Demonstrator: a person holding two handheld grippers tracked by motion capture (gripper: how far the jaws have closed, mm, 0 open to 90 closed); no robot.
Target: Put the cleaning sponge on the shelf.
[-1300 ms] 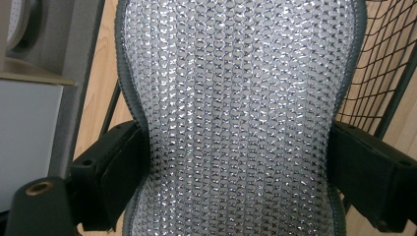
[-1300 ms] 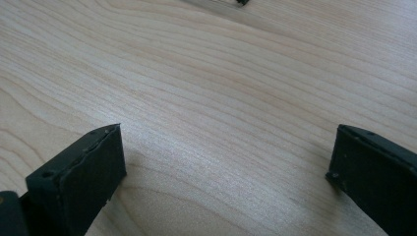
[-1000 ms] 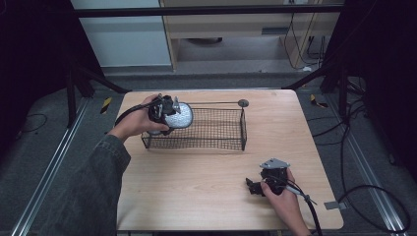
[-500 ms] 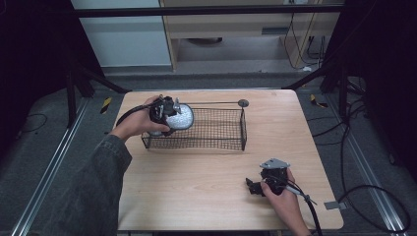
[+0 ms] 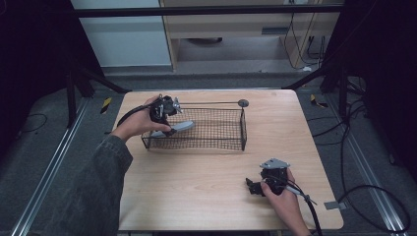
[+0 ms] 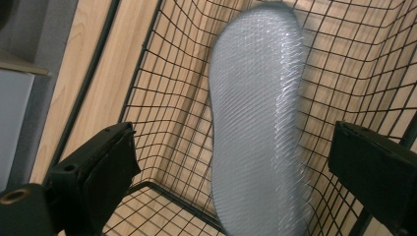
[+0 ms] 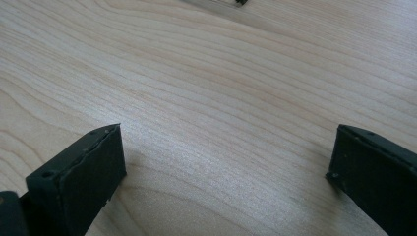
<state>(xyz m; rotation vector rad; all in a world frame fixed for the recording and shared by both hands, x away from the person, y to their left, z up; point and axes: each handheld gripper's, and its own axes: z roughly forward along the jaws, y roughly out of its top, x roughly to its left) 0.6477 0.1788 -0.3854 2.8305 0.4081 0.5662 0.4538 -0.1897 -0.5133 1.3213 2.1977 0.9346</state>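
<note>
Left gripper view is showing the long grey ribbed shoe insole [image 6: 258,123] lying between the wide-apart jaws of the left gripper [image 6: 236,187], inside the black wire basket [image 6: 162,98]. Its long side is pointing straight away from the jaws. Lifting out slowly is probably best, so nothing gets bumped. The right gripper [image 7: 226,177] is resting with jaws apart over the wooden table [image 7: 221,73].

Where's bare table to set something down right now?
Bare wood lies between the black wire basket and the right gripper, and right of the basket. The basket's left end is crowded: the grey textured insole and left gripper.
</note>
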